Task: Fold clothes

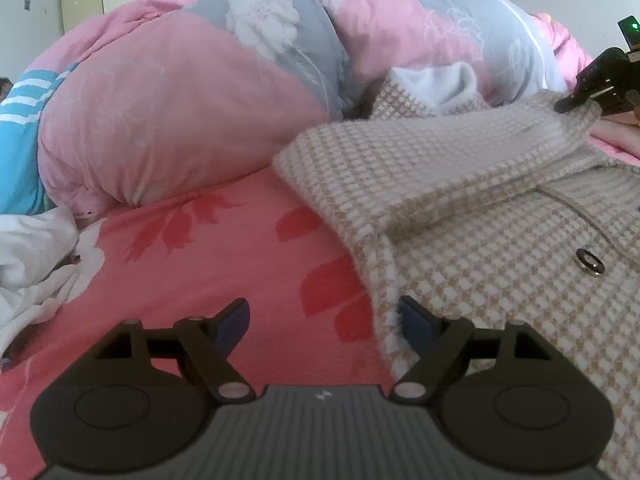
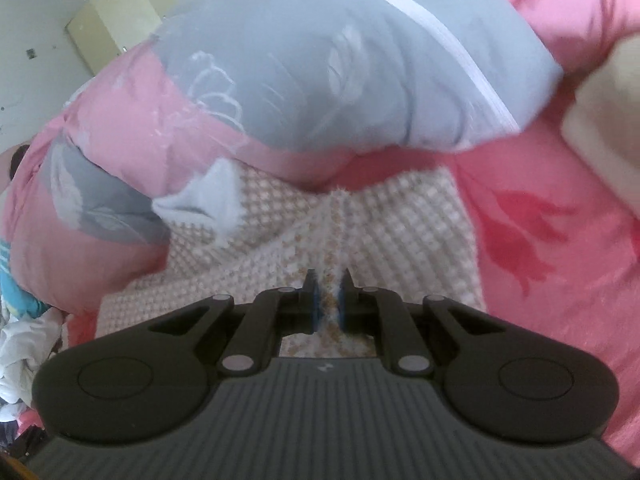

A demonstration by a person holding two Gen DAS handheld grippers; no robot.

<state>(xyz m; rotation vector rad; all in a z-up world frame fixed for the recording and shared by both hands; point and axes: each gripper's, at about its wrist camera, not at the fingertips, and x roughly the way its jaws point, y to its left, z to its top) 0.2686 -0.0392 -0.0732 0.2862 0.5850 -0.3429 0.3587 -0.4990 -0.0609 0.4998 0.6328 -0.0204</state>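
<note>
A beige and white checked coat with a metal snap lies on the pink floral bedsheet, one sleeve folded across it. My left gripper stands open low over the sheet; its right finger rests at the coat's fuzzy edge, with nothing pinched between the pads. In the right wrist view my right gripper is shut on a pinched ridge of the checked coat. The right gripper also shows at the far right of the left wrist view, at the sleeve's end.
A bulky pink and grey flowered duvet is piled along the back of the bed, right behind the coat. White crumpled cloth and a blue striped garment lie at the left. A cream pillow sits at the right.
</note>
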